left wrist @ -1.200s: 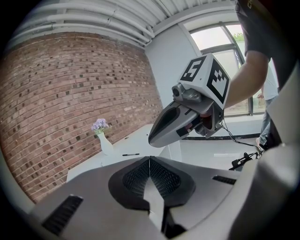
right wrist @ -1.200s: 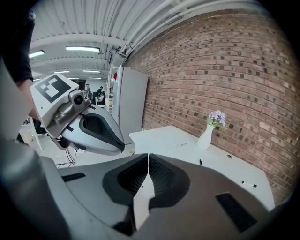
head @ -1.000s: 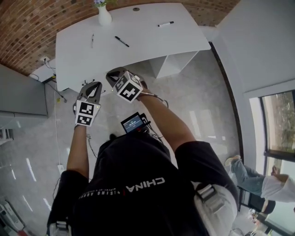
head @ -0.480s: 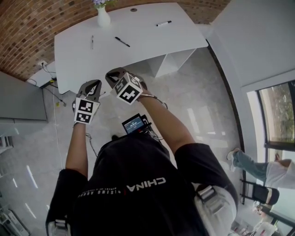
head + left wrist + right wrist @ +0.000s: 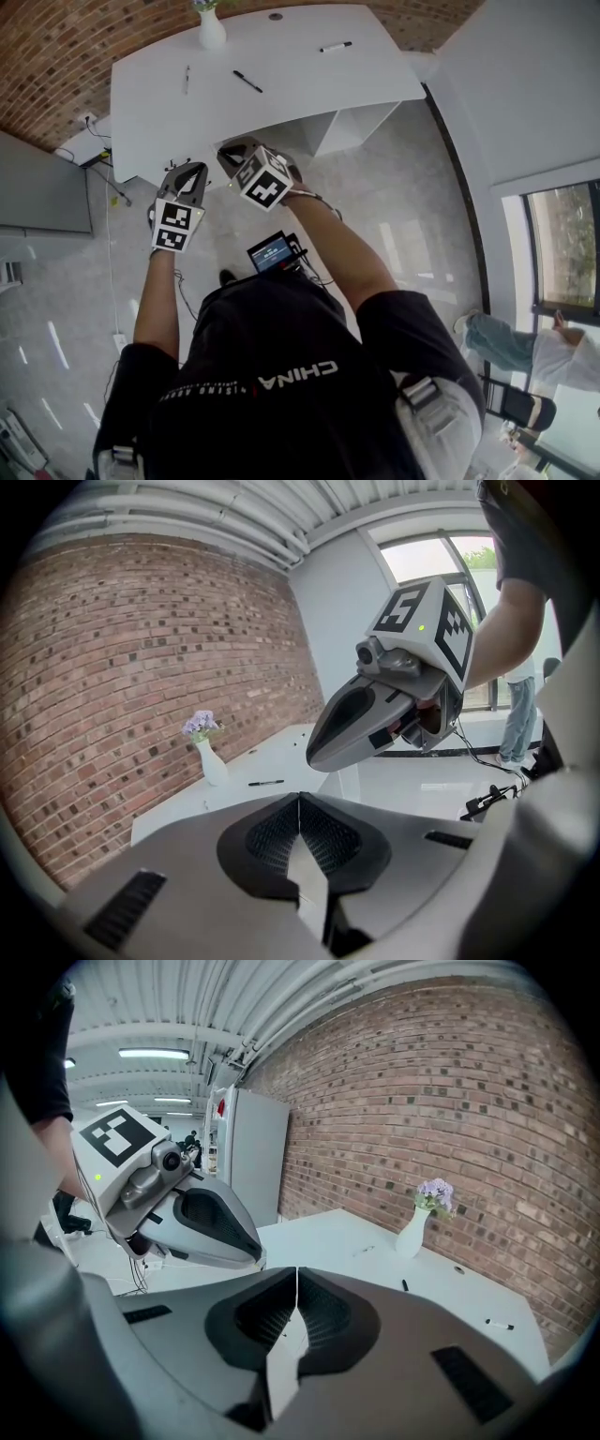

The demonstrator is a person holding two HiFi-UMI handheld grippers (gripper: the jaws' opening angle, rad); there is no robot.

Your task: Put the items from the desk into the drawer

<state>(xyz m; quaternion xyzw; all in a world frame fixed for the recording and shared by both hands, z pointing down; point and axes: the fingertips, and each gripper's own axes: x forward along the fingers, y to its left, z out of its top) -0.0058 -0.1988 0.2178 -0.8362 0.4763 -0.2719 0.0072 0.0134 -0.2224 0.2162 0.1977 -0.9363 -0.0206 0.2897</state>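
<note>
Progress: nothing stowed yet. The slim black pen (image 5: 247, 82), the white marker with a black cap (image 5: 336, 47) and the thin grey pen (image 5: 187, 81) all lie on the white desk (image 5: 300, 80), well apart. Left gripper (image 5: 190, 170) and right gripper (image 5: 234, 150) hang at its near edge, jaws pressed together on nothing. No open drawer shows.

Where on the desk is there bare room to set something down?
The strip between the black pen and the near edge of the desk is bare, as is the right end past the marker. It is busier at the far left, round the vase and grey pen.
</note>
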